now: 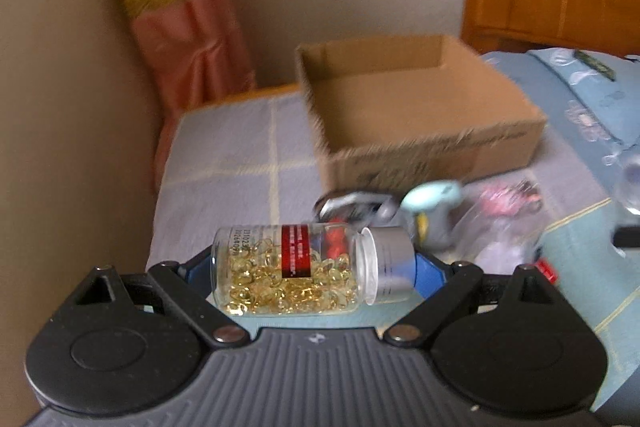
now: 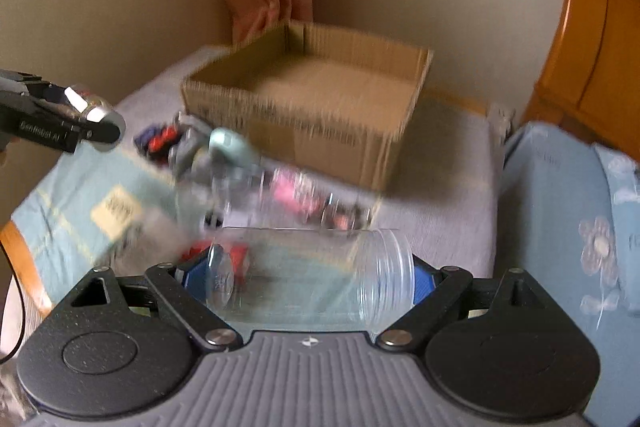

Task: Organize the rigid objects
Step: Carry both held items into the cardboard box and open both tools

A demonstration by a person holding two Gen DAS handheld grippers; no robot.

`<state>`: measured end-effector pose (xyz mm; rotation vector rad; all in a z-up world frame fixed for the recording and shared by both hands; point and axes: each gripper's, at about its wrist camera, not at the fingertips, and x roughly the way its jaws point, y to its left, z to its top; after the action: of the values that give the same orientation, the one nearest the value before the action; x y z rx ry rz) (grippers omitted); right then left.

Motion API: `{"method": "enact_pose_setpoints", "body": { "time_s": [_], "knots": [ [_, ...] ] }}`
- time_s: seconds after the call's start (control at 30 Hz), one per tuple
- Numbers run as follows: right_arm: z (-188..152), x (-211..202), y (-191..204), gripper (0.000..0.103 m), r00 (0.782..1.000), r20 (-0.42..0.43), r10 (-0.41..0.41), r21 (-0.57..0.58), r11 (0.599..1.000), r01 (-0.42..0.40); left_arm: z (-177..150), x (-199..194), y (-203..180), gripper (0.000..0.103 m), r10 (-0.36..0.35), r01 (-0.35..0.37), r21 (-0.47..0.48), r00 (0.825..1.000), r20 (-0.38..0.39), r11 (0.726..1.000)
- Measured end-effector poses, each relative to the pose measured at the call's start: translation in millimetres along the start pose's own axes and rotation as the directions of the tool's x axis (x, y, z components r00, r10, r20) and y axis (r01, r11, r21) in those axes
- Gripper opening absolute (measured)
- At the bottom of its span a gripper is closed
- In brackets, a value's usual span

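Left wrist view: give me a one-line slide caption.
Left gripper clamps a capsule bottle sideways, with the empty cardboard box ahead on the bed.

Black claw (image 1: 314,269) linkages with silver pivot screws, blue finger pads (image 1: 430,277), ribbed grey housing, round black caps

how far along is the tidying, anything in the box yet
Done: nothing visible in the cardboard box yet. In hand: the left gripper clamps a capsule bottle; the right gripper clamps a clear jar. Left: the toy pile in front of the box.
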<state>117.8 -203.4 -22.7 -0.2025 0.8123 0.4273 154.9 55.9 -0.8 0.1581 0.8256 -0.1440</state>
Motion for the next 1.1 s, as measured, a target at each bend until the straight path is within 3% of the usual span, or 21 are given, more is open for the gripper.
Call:
{"method": "enact_pose_setpoints", "body": {
  "time_s": [0.17, 0.3, 0.6, 0.83, 1.1],
  "knots": [
    [43, 3, -11, 0.093, 0.997, 0.071, 0.006, -0.011, 1.000, -0.005, 42, 5, -10, 0.093, -0.082, 0.081, 0.035, 0.997, 0.014, 0.996],
    [73, 16, -18, 0.093, 0.995, 0.099, 0.007, -0.003, 1.000, -0.007, 75, 17, -23, 0.093, -0.094, 0.090, 0.077, 0.994, 0.051, 0.993],
    [109, 55, -37, 0.093, 0.998, 0.068, -0.005, 0.022, 1.000, 0.003, 135, 78, -40, 0.093, -0.106, 0.101, 0.107, 0.994, 0.041, 0.989],
    [119, 79, -48, 0.093, 0.999, 0.045, -0.019, 0.044, 0.999, 0.017, 150, 119, -31, 0.094, -0.060, 0.058, 0.039, 0.997, 0.048, 0.998],
    [134, 102, -45, 0.093, 0.999, 0.030, -0.016, 0.036, 0.999, 0.015, 134, 108, -24, 0.095, -0.074, 0.068, 0.097, 0.996, 0.053, 0.993]
  ]
}}
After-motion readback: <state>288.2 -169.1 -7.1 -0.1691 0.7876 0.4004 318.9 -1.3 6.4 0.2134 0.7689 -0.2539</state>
